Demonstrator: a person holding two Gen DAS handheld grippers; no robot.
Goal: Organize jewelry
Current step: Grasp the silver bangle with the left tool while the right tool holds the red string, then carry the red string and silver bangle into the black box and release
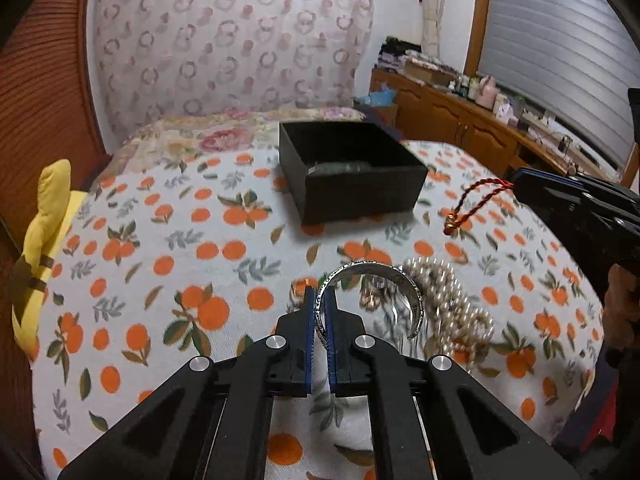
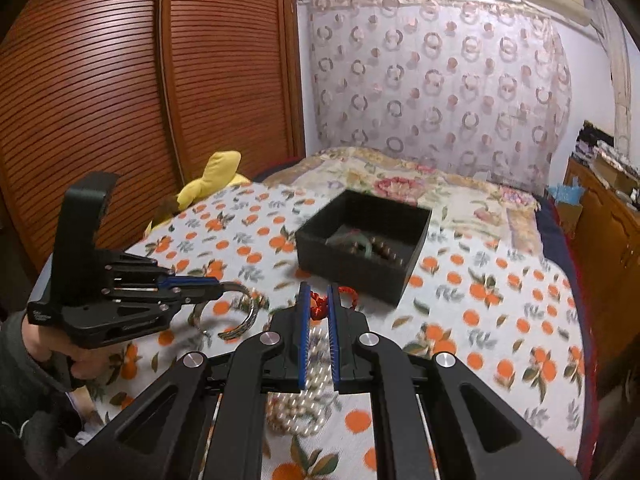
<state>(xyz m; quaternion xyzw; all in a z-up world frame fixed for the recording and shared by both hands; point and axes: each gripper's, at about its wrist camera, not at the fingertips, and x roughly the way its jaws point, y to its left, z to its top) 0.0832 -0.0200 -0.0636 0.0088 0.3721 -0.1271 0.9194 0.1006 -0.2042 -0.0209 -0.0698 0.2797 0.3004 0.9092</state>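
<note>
My left gripper is shut on a silver cuff bangle and holds it above the bed; it also shows in the right wrist view with the bangle. My right gripper is shut on a red cord bracelet, which hangs from it in the left wrist view. A pearl necklace lies piled on the orange-print sheet, also under my right gripper. An open black box stands beyond, holding a green bangle and dark beads.
A yellow plush toy lies at the bed's left edge by a wooden wardrobe. A wooden cabinet with clutter runs along the right. A flowered quilt covers the far bed.
</note>
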